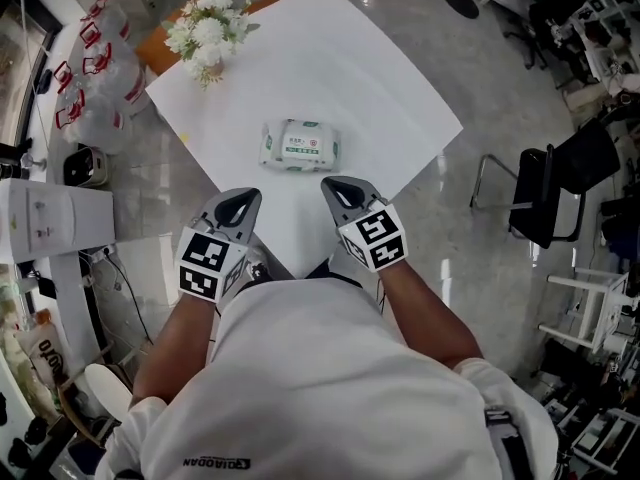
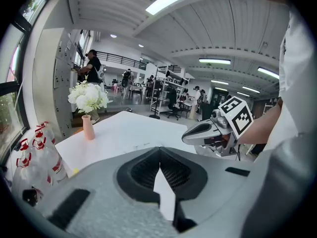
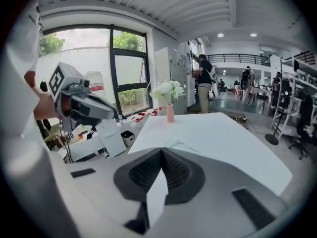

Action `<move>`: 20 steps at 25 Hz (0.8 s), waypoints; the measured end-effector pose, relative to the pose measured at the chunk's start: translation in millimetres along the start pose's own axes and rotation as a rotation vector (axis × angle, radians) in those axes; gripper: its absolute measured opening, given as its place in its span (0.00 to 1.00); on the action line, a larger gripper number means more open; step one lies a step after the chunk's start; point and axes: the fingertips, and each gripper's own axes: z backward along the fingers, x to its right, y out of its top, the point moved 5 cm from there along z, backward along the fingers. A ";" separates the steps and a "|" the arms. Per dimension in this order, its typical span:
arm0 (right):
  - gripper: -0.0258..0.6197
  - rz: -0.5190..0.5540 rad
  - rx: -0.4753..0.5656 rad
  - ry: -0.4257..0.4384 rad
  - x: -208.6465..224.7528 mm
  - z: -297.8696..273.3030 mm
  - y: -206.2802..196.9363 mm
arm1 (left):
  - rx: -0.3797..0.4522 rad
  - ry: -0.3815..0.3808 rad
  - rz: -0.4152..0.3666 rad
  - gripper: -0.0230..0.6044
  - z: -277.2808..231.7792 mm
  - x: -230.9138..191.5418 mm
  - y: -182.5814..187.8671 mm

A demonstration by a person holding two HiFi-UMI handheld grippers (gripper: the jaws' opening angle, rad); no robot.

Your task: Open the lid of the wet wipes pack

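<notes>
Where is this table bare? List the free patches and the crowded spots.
The widest bare patch of the table lies right of the pack, out to the right corner. The far corner, right of the flowers, is bare too. Crowded: the near corner, flanked by the left gripper and right gripper, just short of the pack.

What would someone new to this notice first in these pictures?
The wet wipes pack lying alone in the middle of the white table. A vase of white flowers stands at the table's far left corner. At the near edge, the left gripper and right gripper hover, jaws together, empty.
</notes>
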 end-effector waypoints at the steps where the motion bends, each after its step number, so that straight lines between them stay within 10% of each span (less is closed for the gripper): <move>1: 0.05 0.010 -0.002 0.002 1.0 -2.7 0.4 | 0.001 0.004 0.005 0.05 1.2 -0.1 -1.0; 20: 0.13 0.211 -0.080 0.004 -0.4 -37.6 1.6 | -0.009 0.057 0.055 0.05 19.1 -5.2 -17.1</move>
